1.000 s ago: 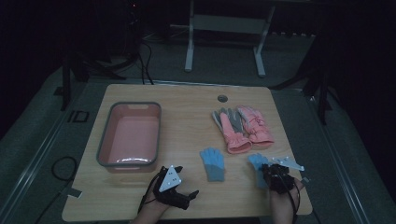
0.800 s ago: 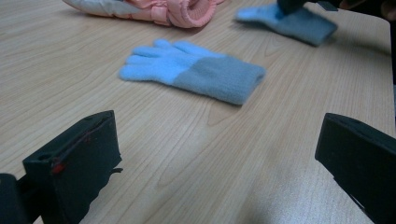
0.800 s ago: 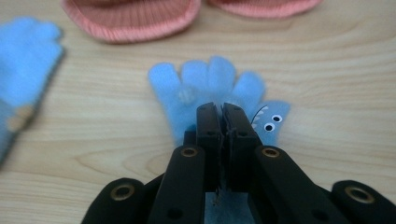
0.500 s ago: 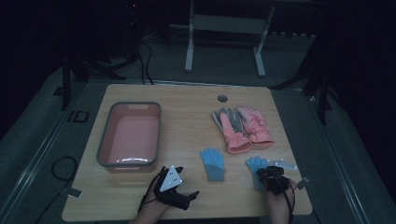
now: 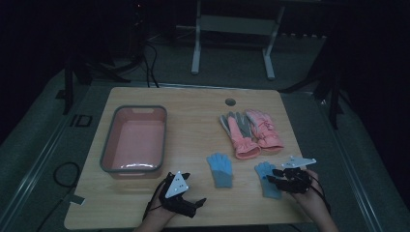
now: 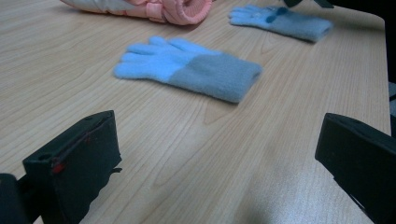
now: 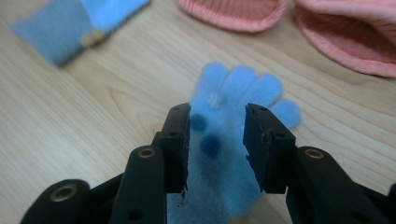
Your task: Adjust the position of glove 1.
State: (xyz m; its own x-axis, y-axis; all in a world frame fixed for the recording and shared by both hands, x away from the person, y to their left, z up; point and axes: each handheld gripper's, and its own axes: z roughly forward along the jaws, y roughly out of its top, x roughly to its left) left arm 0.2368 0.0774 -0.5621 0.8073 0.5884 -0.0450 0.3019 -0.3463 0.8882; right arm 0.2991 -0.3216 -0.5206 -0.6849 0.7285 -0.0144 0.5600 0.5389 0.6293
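Observation:
Two blue knit gloves lie flat on the wooden table [image 5: 193,101]. The left blue glove [image 5: 220,169] [image 6: 191,67] [image 7: 74,23] lies ahead of my left gripper [image 5: 193,187] [image 6: 219,154]. That gripper rests open near the front edge with only bare wood between its jaws. My right gripper [image 5: 273,177] [image 7: 217,116] hovers over the right blue glove [image 5: 263,169] [image 6: 280,21] [image 7: 243,88]. Its jaws have just been opening. They stand apart above the glove's palm, and the pads do not press on it.
A pair of pink and grey winter gloves [image 5: 251,133] [image 6: 163,7] [image 7: 327,28] lies behind the blue ones. A pink tub with a grey rim [image 5: 109,145] stands at the left. A cable hole [image 5: 230,102] sits near the table's far edge.
The right gripper has shifted a little over the right blue glove and its jaws have parted. The left gripper has stayed where it was.

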